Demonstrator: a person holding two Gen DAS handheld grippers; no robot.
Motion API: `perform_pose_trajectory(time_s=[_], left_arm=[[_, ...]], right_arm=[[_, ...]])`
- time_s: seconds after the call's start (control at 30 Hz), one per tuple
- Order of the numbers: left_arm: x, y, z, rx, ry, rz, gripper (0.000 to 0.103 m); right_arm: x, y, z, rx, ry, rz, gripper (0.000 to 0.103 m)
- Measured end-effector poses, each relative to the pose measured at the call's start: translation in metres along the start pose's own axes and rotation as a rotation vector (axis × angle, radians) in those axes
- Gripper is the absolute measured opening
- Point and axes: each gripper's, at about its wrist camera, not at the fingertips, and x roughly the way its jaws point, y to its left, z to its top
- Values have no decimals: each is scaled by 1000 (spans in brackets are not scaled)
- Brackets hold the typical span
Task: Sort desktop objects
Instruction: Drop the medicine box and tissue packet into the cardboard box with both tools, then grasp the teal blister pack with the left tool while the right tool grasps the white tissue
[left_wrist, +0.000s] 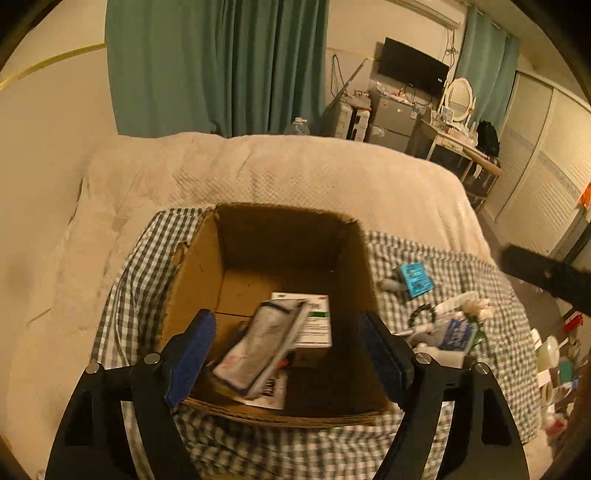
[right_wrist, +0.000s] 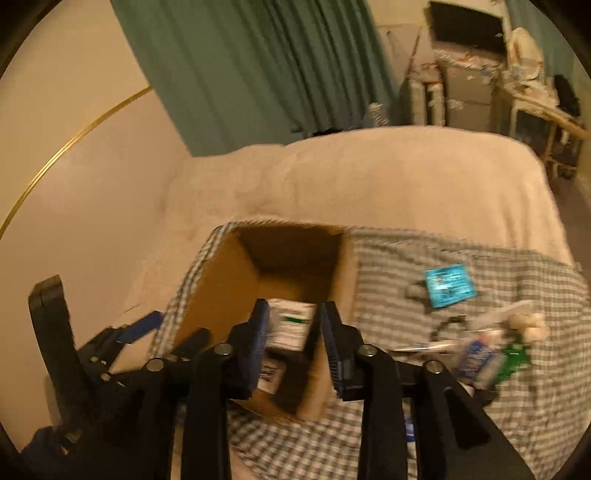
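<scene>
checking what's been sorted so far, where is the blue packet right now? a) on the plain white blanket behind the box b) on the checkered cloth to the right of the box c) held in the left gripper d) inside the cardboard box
b: the blue packet lies on the checkered cloth to the right of the cardboard box, outside its walls, and the left gripper is open and holds nothing.

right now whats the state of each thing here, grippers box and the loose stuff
left gripper: open, empty, over the box
right gripper: open, empty
brown cardboard box: top open, standing on the checked cloth
grey zip pouch: inside the box, lying tilted on the white carton
white carton: flat on the box floor
teal square packet: outside, on the green checked cloth
</scene>
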Motion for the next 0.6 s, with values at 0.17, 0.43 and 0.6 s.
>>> perform_pose_trajectory(time_s=[0.17,0.43,0.6], left_arm=[[-3,-37,2,-59,21,-27,90],[34,-121,0,20,45,-8,93],[82,-167,-8,88,88,-21,93]], right_arm=[[-58,-50,-10,30,-46,-99,39],[-115,-158,-42,157,-55,-261,57],[-110,-221,-55,275,-14,-308,60]])
